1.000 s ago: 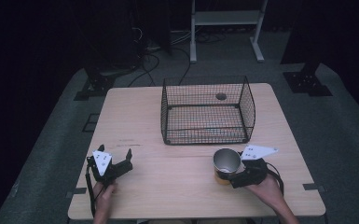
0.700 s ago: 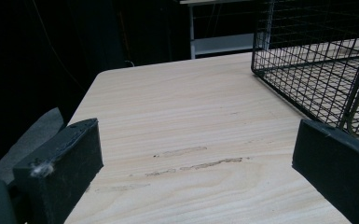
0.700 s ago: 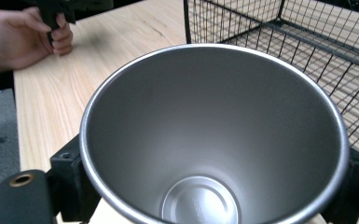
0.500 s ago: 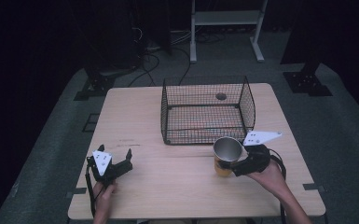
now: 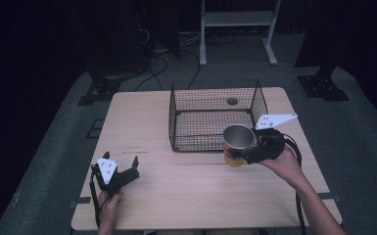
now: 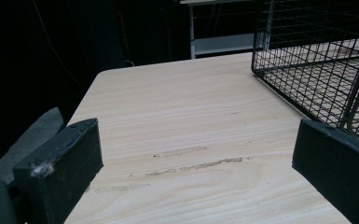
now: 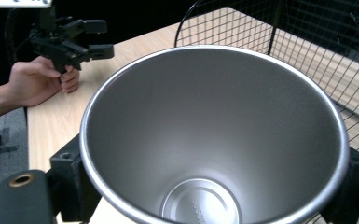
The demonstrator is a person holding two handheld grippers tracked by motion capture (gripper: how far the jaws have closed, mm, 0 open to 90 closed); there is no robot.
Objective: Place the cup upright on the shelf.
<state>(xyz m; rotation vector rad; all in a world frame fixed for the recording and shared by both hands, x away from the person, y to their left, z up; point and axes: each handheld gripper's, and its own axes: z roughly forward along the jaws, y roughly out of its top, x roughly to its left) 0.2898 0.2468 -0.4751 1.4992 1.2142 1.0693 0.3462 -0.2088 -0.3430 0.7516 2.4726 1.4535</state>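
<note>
1. Steel, plain and shiny: a metal cup sits right of centre in the high view, lifted off the wooden table and overlapping the near right corner of a black wire basket.
2. The right gripper has its jaws clamped on the cup's sides, with the person's right hand behind it at the frame's right.
3. In the right gripper view the cup's open mouth faces the camera, empty inside, with the basket mesh at the upper right.
4. The left gripper rests low at the lower left of the high view, its jaws spread wide with nothing between them.
5. In the left gripper view, bare table lies between the jaws; the basket fills the upper right.
6. Whether the cup touches the basket's rim is hard to tell.
</note>
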